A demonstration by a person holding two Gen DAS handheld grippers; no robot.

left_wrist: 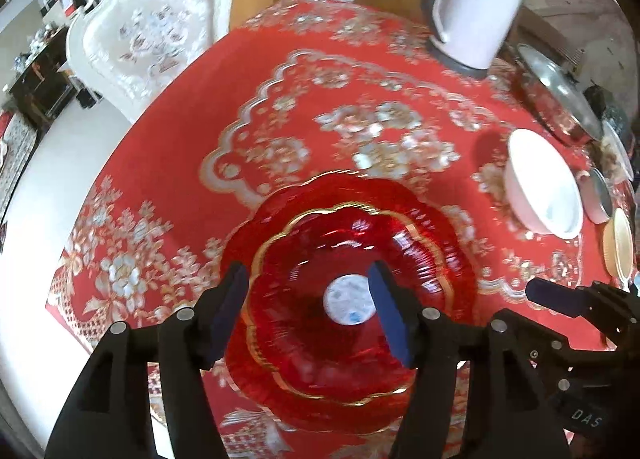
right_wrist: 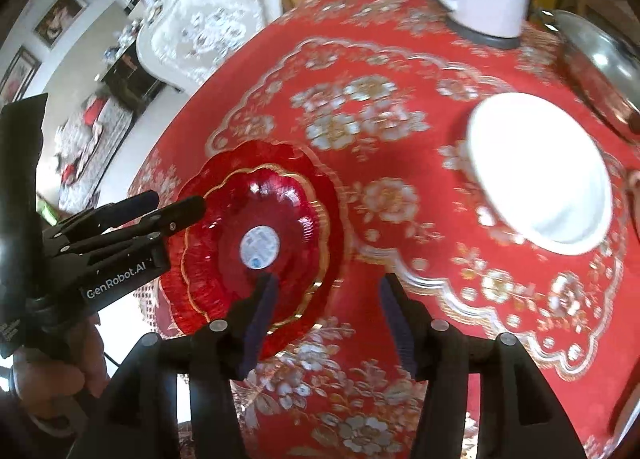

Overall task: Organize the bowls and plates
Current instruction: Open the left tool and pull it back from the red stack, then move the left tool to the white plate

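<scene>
Red floral tablecloth [left_wrist: 320, 71] carries everything. Red glass plates [left_wrist: 340, 299], smaller nested on larger, sit near the table's front edge; white bowl [right_wrist: 540, 175] stands well apart to their right. Left gripper [left_wrist: 308, 313] hangs over the plates, released, empty. Right gripper [right_wrist: 328, 323] likewise spread, beside the plates' rim. Judgement: leave the plates settled; approach the bowl's rim squarely before clamping.

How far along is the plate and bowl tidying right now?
Done: two red scalloped plates sit nested. In hand: nothing; the left claw hangs open over them, the right claw open beside. Left: the white bowl and the small dishes at the table's edge stand apart.
</scene>
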